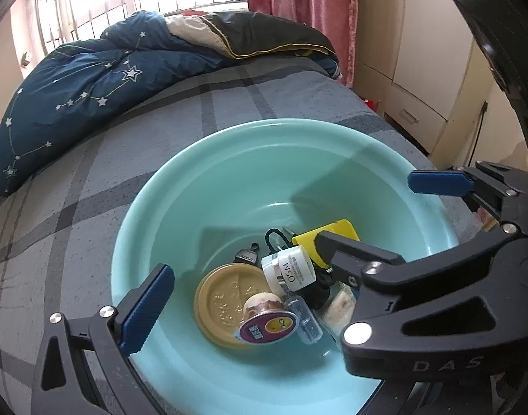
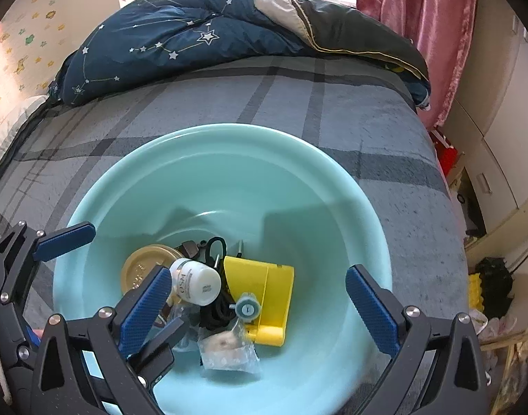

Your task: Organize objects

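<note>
Right wrist view: right gripper (image 2: 260, 307) hangs wide open and empty over the turquoise basin (image 2: 229, 138); left gripper (image 1: 288, 242) likewise. Inside lie a yellow holder (image 2: 274, 297), OSM jar (image 2: 198, 283) and tan lid (image 2: 142, 266). Beyond, the plaid bed (image 2: 298, 103) looks bare, so gathering seems nearly done.

The teal plastic basin (image 2: 333, 186) sits on the grey checked bed (image 2: 264, 103); inside, the round tan lid (image 2: 139, 269) lies left of the yellow plastic holder (image 2: 277, 287), the rumpled navy star-print quilt (image 2: 160, 45) behind.
</note>
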Motion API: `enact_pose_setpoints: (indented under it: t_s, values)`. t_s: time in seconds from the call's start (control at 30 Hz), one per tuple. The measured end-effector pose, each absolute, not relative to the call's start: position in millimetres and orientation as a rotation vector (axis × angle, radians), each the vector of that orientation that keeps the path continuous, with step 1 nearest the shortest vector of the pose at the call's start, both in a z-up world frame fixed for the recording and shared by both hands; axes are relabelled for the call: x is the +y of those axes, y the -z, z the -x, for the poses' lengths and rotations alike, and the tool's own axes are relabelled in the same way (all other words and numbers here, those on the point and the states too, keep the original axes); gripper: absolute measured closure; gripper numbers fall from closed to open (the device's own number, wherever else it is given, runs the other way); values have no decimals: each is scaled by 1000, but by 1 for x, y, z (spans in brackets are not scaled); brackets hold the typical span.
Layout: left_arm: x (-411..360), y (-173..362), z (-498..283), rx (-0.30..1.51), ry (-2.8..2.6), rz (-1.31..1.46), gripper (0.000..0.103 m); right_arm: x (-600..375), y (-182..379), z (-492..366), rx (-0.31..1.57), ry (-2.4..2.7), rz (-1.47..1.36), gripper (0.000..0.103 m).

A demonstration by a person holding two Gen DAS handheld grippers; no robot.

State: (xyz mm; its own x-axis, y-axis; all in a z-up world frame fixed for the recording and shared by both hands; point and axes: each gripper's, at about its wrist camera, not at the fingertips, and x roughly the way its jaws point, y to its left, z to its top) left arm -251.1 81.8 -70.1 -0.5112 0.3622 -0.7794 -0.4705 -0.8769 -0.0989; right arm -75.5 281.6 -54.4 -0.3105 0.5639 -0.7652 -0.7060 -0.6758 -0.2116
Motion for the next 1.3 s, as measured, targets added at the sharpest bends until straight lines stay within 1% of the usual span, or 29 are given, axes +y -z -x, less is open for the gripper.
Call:
enact_pose_setpoints:
  t_s: [0.77,1.03,1.3]
  values:
    - [58,23,211,101,-2479,1181,0,229,7,50,241,-1961,1100,0]
    - [47,14,199,74,-2479,1191,0,214,-3,42,255,-1952,1099,0]
    - [44,13,184,85,-2462,1214,0,199,-2,36,264,-1939,1124,0]
